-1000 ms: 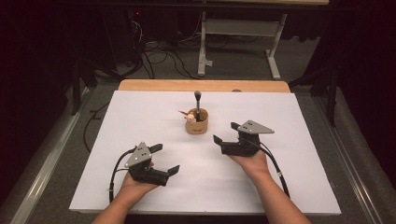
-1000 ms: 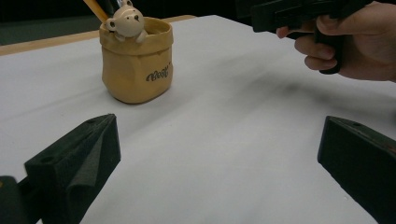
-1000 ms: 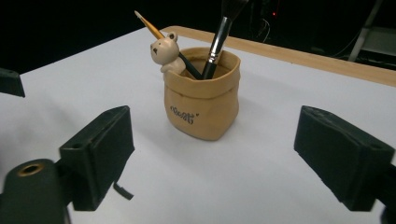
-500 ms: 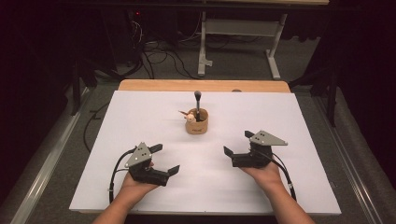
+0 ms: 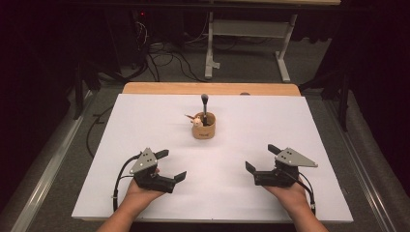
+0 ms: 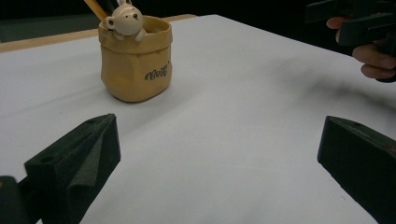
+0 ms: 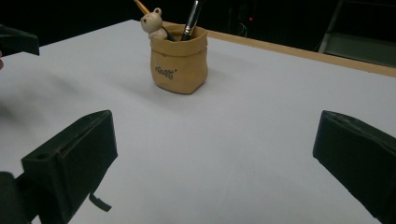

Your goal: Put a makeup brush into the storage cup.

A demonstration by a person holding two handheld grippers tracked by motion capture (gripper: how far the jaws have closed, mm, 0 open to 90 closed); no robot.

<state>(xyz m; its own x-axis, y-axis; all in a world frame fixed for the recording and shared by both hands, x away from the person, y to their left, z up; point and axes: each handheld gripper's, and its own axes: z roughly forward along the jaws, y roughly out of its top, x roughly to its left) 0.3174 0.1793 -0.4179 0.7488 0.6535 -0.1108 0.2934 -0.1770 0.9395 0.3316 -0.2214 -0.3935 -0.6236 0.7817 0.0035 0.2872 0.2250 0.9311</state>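
Fingers of both grippers spread wide, empty; tan pen pot [image 5: 204,131] alone at mid-table.

Pot stands upright on the white table sheet [image 5: 145,116], a small bear figure [image 5: 197,120] on its rim, a black brush [image 5: 205,108] and an orange pencil [image 7: 140,6] inside. Left gripper [image 5: 169,167] and right gripper [image 5: 261,157] rest low near the front edge, well apart from the pot and from each other. Right jaws have just been opening, nothing between them.

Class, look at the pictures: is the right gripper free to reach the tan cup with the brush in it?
Probably yes. The right gripper stands open and holds nothing, and only bare white table lies between it and the cup.
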